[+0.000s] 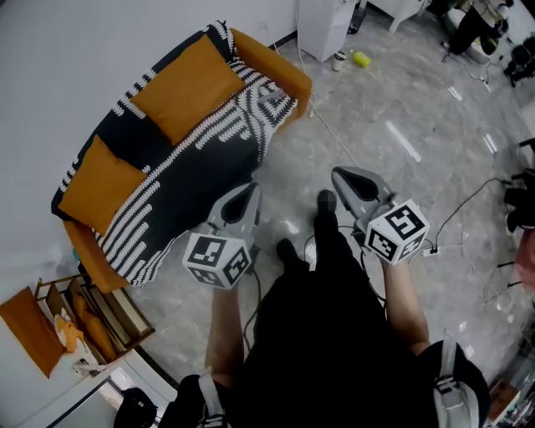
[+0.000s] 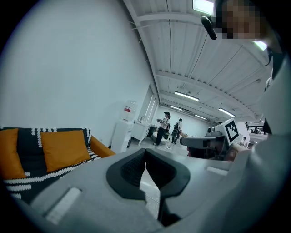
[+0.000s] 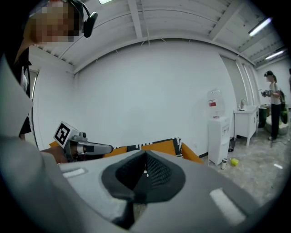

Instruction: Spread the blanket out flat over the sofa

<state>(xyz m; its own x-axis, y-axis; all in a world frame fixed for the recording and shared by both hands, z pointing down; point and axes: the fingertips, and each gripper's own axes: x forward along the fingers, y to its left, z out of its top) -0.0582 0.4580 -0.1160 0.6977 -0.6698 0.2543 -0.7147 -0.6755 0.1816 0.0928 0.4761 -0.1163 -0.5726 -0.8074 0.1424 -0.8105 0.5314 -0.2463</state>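
The black-and-white patterned blanket (image 1: pixel 201 159) lies spread over the seat and back of the orange sofa (image 1: pixel 280 67), with two orange cushions (image 1: pixel 188 84) on top. Both grippers hang in front of the person's body, off the sofa's front edge and apart from the blanket. My left gripper (image 1: pixel 248 194) is shut and holds nothing; its view looks past its closed tips (image 2: pixel 145 152) to the blanket (image 2: pixel 32 175). My right gripper (image 1: pixel 341 175) is shut and empty too (image 3: pixel 145 154), and the left gripper (image 3: pixel 97 148) shows beside it.
A white water dispenser (image 1: pixel 322 25) stands right of the sofa, with a yellow-green object (image 1: pixel 361 58) on the floor nearby. A wooden rack (image 1: pixel 92 318) sits at the sofa's near end. Cables (image 1: pixel 468 209) run over the marble floor at right. People (image 2: pixel 163 127) stand far off.
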